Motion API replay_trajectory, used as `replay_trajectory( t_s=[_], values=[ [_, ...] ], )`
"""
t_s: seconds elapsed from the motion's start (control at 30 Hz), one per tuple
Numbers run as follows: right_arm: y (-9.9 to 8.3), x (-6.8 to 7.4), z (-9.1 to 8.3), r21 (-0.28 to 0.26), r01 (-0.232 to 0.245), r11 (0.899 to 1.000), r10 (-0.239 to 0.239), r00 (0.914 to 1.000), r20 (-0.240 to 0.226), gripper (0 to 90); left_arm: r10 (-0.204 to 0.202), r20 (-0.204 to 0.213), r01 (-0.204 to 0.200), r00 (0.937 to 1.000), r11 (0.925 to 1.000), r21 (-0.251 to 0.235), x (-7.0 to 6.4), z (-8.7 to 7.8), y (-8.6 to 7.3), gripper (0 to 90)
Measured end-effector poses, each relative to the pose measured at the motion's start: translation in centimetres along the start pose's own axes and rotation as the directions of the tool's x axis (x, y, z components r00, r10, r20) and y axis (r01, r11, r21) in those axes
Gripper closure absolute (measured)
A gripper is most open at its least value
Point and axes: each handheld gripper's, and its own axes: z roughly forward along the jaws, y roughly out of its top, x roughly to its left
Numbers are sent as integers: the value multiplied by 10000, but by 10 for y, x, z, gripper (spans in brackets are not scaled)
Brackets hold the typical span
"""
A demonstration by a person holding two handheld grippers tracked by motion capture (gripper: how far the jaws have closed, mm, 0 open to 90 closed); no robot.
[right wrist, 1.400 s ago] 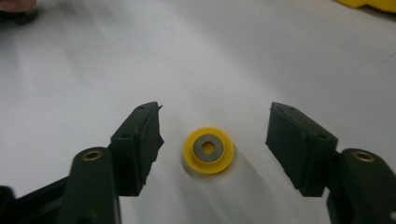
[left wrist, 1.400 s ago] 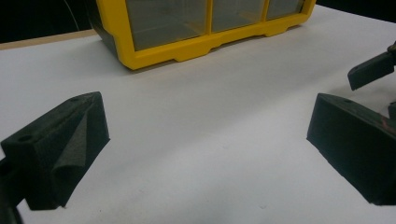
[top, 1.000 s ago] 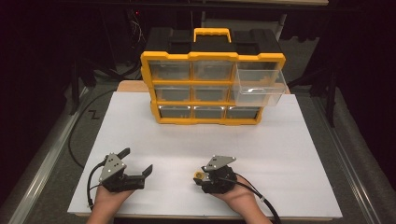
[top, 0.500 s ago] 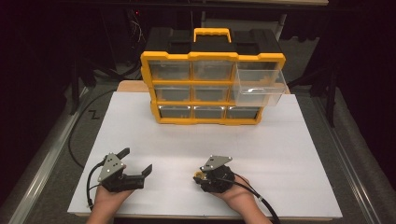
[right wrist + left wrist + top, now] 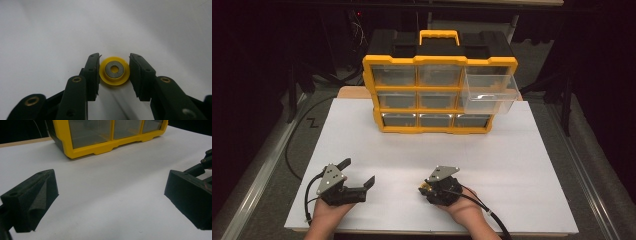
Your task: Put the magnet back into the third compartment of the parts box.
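A small yellow disc (image 5: 114, 80) with a grey metal ring in its middle lies on the white tabletop. My right gripper (image 5: 114, 71) has one jaw against each side of the disc and is shut on it. In the high view my right gripper (image 5: 424, 189) sits low at the front centre of the table, with a bit of yellow at its tip. My left gripper (image 5: 359, 170) rests at the front left with its jaws wide apart and nothing between them. In its own view my left gripper (image 5: 110, 202) faces the organizer (image 5: 100, 147).
A yellow and black drawer organizer (image 5: 439, 62) stands at the back of the white tabletop (image 5: 512, 150). Its clear upper right drawer (image 5: 489, 92) is pulled out. Cables trail from both grippers off the front edge. Dark floor surrounds the table.
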Motion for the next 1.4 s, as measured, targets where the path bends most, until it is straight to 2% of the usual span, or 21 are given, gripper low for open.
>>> replay_trajectory(
  t_s=[0.5,0.87,1.07,1.4],
  values=[
    [0,-2,-1,-57,30,10000,-31,10000,-77,653,-54,10,54,10000,9999,129,0,2,-2,1],
    [0,-3,-2,-88,70,9999,-72,9998,-198,653,6,-1,-6,10000,10000,49,-1,1,-3,1],
    [1,-4,-6,-315,-41,9995,28,9992,-408,653,14,-26,-14,10000,10000,50,-1,1,-3,1],
    [1,-6,-16,-548,-48,9985,29,9994,-344,652,-55,-12,55,10000,10000,3,0,0,-2,1]
  ],
)
